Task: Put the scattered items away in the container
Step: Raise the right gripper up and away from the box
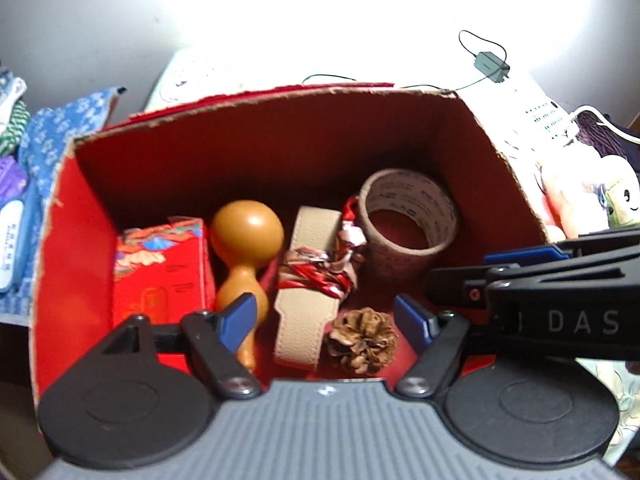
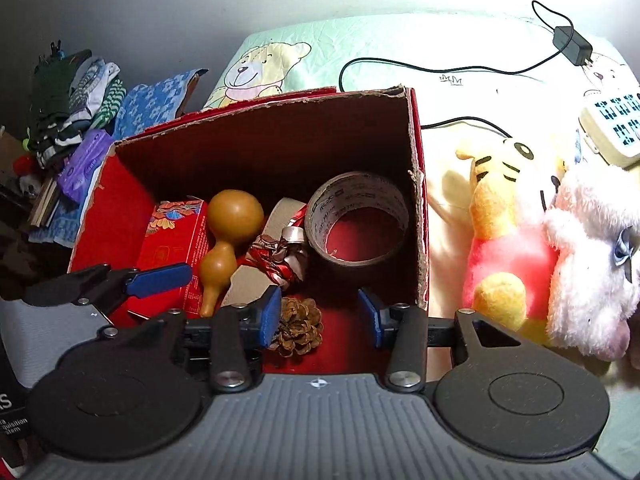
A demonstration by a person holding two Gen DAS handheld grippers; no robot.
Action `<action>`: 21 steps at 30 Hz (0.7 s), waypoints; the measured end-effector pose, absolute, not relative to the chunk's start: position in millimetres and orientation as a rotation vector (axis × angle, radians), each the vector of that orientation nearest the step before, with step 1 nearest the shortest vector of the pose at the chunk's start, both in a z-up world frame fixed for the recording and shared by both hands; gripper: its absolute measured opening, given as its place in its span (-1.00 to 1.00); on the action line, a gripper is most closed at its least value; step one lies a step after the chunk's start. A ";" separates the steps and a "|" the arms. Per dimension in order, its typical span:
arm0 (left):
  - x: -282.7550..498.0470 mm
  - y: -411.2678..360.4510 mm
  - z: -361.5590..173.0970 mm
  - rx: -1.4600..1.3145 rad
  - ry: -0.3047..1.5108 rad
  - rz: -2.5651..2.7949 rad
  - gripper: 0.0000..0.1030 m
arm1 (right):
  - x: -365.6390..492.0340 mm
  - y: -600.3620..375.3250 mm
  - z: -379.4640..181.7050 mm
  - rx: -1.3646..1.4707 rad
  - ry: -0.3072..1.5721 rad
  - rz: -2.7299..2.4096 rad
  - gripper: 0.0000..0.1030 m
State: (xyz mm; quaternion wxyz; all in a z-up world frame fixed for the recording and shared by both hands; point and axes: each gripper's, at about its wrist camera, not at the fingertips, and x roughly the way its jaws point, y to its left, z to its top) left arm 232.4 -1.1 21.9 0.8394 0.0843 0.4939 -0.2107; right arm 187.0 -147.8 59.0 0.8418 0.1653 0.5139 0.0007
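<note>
Brown, scaly pinecone (image 1: pixel 363 339) lies inside red cardboard box (image 1: pixel 76 216).

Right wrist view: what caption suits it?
Open right gripper above a red box holding tape roll, gourd and pinecone.

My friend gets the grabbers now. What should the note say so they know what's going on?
Left gripper: open, empty, above the box.
Right gripper: open, empty, also above it.
In the box: red packet, gourd, beige strap with a red-and-white ribbon on it, tape roll, pine cone.
Done: these five are packed.
Left: plush toys, a power strip and a charger lie on the bed; unclear whether they belong inside.
</note>
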 end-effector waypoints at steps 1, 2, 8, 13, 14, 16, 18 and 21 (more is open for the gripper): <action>232.1 -0.7 22.7 0.182 1.039 -0.436 0.49 | 185.9 -148.1 59.0 0.361 1.078 0.001 -0.12; 231.8 -0.3 23.3 0.188 1.034 -0.426 0.49 | 184.6 -148.2 59.2 0.371 1.069 0.001 -0.12; 233.9 4.4 23.3 0.195 1.046 -0.380 0.50 | 176.4 -147.0 60.2 0.411 1.029 -0.009 -0.12; 233.9 6.9 22.7 0.200 1.040 -0.351 0.49 | 173.1 -146.9 60.5 0.427 1.000 -0.020 -0.12; 234.0 7.2 23.2 0.200 1.038 -0.346 0.49 | 172.4 -146.8 60.6 0.425 0.996 -0.023 -0.12; 233.5 7.6 24.4 0.205 1.030 -0.338 0.49 | 170.5 -145.7 61.3 0.409 0.983 -0.030 -0.12; 232.1 6.5 25.2 0.221 1.021 -0.325 0.49 | 169.0 -144.5 62.7 0.391 0.972 -0.034 -0.12; 231.3 6.1 26.3 0.234 1.013 -0.305 0.49 | 167.1 -145.2 63.5 0.384 0.959 -0.038 -0.12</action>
